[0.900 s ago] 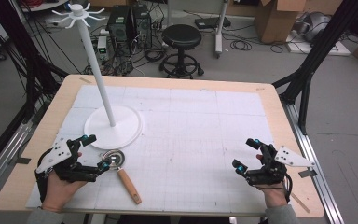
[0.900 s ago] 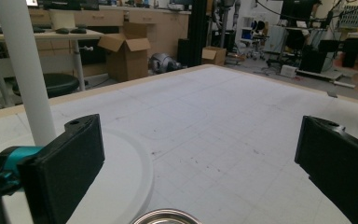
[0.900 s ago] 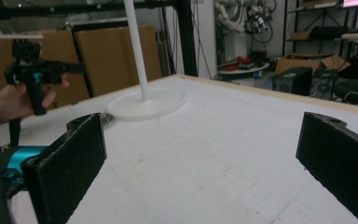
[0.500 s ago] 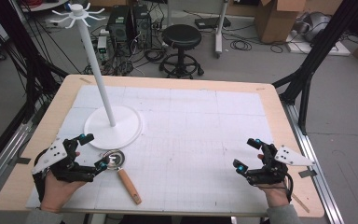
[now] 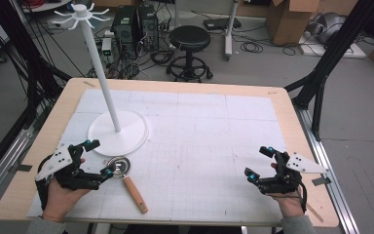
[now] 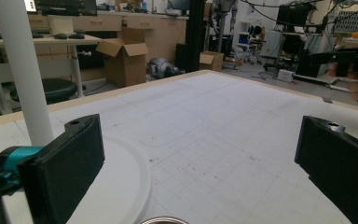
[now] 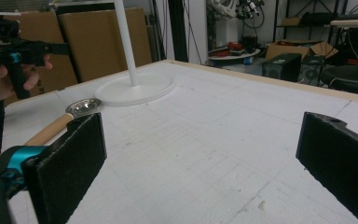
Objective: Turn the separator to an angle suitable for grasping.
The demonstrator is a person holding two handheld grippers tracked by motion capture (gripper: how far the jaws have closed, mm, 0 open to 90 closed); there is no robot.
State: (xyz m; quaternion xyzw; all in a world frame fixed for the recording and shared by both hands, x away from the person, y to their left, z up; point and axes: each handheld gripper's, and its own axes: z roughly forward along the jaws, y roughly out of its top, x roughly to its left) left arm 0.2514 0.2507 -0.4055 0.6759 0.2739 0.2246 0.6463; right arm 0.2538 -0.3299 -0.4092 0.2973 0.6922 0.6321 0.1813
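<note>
A small metal strainer [image 5: 119,166] with a wooden handle [image 5: 135,194] lies on the white mat near the front left; its bowl [image 7: 84,107] and handle [image 7: 49,130] also show in the right gripper view. A white stand with a round base [image 5: 118,133] and tall pole [image 5: 99,63] carrying hooks at the top rises behind it. My left gripper [image 5: 97,157] is open just left of the strainer bowl, its near fingertip close to the rim. My right gripper [image 5: 260,164] is open at the front right with nothing between its jaws.
The wooden table [image 5: 185,87] is covered by a white gridded mat [image 5: 199,141]. Beyond the far edge stand a black stool [image 5: 190,39], computer towers and cardboard boxes [image 5: 287,19]. Black frame legs [image 5: 321,73] flank the table on the right.
My left gripper has edged slightly right toward the strainer bowl. The right gripper has barely shifted.
</note>
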